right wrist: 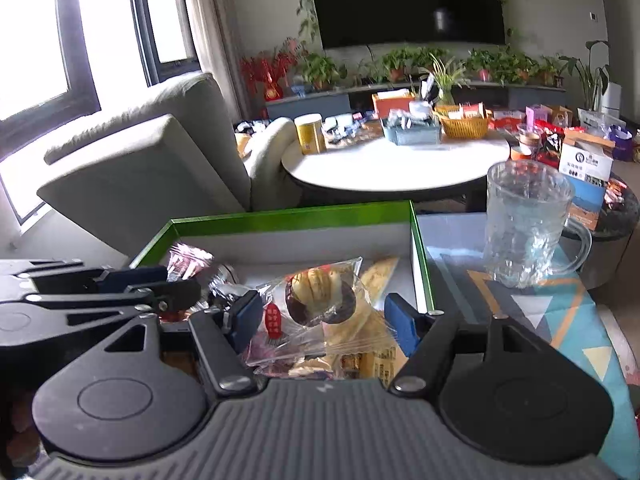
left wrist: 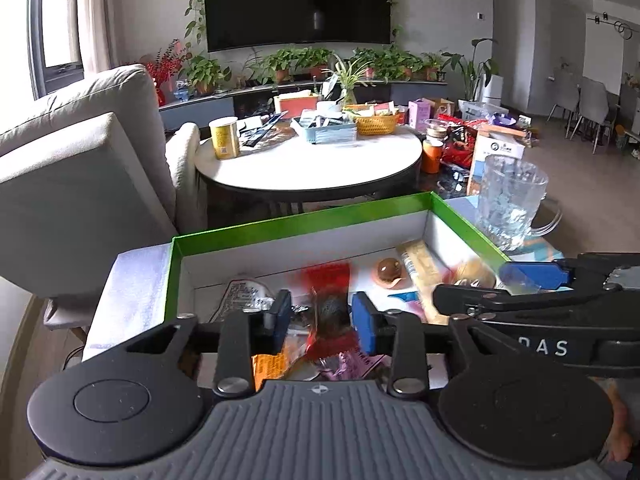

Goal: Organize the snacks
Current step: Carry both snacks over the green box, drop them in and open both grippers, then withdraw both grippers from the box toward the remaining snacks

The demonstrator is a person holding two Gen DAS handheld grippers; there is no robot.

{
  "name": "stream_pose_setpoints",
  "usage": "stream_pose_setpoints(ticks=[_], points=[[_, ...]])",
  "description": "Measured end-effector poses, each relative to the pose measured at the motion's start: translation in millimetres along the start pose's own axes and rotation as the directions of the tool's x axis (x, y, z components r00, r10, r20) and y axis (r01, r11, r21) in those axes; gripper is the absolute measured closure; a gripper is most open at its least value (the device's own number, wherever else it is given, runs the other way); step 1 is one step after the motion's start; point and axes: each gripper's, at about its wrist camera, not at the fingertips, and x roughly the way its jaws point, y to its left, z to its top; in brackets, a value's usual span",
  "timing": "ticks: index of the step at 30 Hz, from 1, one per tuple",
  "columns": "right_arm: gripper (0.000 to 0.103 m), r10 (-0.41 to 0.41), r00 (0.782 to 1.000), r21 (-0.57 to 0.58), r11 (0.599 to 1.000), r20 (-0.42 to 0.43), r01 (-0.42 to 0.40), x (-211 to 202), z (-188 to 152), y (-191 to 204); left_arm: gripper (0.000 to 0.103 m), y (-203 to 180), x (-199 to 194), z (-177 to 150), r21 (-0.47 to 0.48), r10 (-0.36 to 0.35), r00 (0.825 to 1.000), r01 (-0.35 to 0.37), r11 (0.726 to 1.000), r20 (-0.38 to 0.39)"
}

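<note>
Snacks: wrapped pieces heaped inside the green-rimmed box (right wrist: 422,248); a clear-wrapped pastry (right wrist: 320,300) on top near the right side, a red-wrapped dark snack (left wrist: 330,308) blurred toward the left, a long yellow packet (left wrist: 420,264) and a small round chocolate piece (left wrist: 390,270) farther back.
Left gripper (left wrist: 322,316): over the box, jaws partly apart, the red-wrapped snack between them; pads not seen pressing on it, so judged free of it and dropping or just released.
Right gripper (right wrist: 322,318): over the box, jaws wide, either side of the clear-wrapped pastry; fingers (right wrist: 402,320) not seen touching the wrapper, so nothing held.
Step in hand: judged as placing snacks into the box, one side letting go, the other poised above the pile.
Next move: likely a lift clear of the box without snagging wrappers, or a closing on the pastry if it needs shifting; crinkly film apt to slip.
Surface: small table with a patterned cloth (right wrist: 560,320) under the box; glass mug (right wrist: 528,220) just beside the box's right wall, upright, empty.
Room: round white table (left wrist: 308,160) beyond, cluttered with a yellow can (left wrist: 225,138), baskets and packets; grey sofa (left wrist: 80,152) at left; dark screen (left wrist: 298,0) on the wall above a row of potted plants; bright window at left.
</note>
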Motion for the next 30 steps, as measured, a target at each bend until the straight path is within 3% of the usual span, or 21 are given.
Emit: stream_pose_setpoints(ticks=[12,19,26,30], points=[[0.052,0.010,1.000,0.066,0.998,-0.004,-0.010,-31,-9,-14,0.066,8,-29,-10,-0.032,0.007,1.000,-0.007,0.999,0.018],[0.051,0.015,1.000,0.020,1.000,-0.006,-0.015,-62,-25,-11,0.066,-8,-55,-20,0.001,-0.055,0.998,0.055,0.998,0.039],[0.052,0.031,0.999,-0.025,0.999,-0.042,-0.032,-87,-54,-6,0.065,-33,-59,-43,0.056,-0.125,0.992,0.126,0.990,-0.016],[0.051,0.035,0.995,-0.063,0.997,-0.094,-0.041,-94,-80,-5,0.065,-41,-53,-56,0.029,-0.144,0.988,0.146,0.989,-0.057]])
